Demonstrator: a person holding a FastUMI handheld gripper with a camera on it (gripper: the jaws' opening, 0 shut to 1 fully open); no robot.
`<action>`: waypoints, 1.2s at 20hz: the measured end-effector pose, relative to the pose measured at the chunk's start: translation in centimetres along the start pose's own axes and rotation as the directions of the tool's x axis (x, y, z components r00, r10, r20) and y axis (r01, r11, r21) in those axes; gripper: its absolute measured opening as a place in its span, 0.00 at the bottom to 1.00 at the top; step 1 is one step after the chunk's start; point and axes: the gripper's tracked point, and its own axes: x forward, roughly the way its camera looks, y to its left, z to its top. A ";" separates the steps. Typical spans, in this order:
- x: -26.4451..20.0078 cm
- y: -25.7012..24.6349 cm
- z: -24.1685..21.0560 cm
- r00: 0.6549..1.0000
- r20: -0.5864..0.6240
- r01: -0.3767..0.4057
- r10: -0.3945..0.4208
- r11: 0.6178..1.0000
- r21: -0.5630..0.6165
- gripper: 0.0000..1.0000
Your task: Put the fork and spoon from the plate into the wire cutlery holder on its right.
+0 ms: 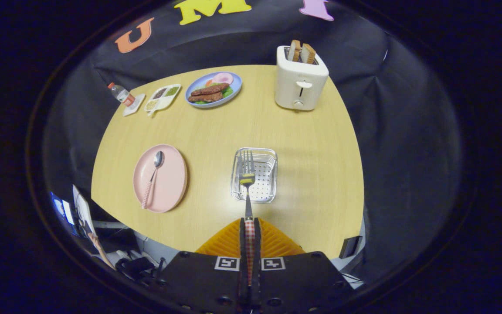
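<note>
My gripper [249,221] is shut on the checked handle of the fork [248,183], both fingers pressing on it. The fork points forward, its tines hanging over the near part of the wire cutlery holder [269,158], a shiny mesh basket on the wooden table. Left of the holder lies the pink plate [172,174]. On it rests the spoon [153,178], bowl toward the far side, checked handle toward me. I cannot tell how high the fork hangs above the holder.
At the far right of the table [312,183] stands a white toaster [300,80] with two slices of toast. A blue plate of food [213,89], a small divided tray [162,97] and a bottle [121,93] line the far left edge.
</note>
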 end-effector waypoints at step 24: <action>4.0 0.6 4.0 0.940 -0.337 -0.056 0.060 0.998 0.021 0.14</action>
